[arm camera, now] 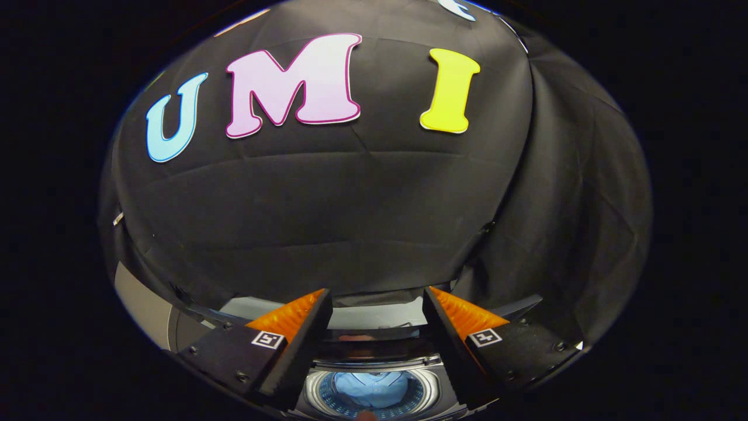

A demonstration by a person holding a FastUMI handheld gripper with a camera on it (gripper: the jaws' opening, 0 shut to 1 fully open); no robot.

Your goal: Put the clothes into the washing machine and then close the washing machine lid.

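Gripper view is taking in one washing machine (pixel 374 351) sitting below and between the fingers, its lid standing raised just beyond the round drum (pixel 429 389). One light blue garment (pixel 371 389) is lying inside that drum. One gripper (pixel 377 298) is hanging above, fingers spread apart and gripping nothing.
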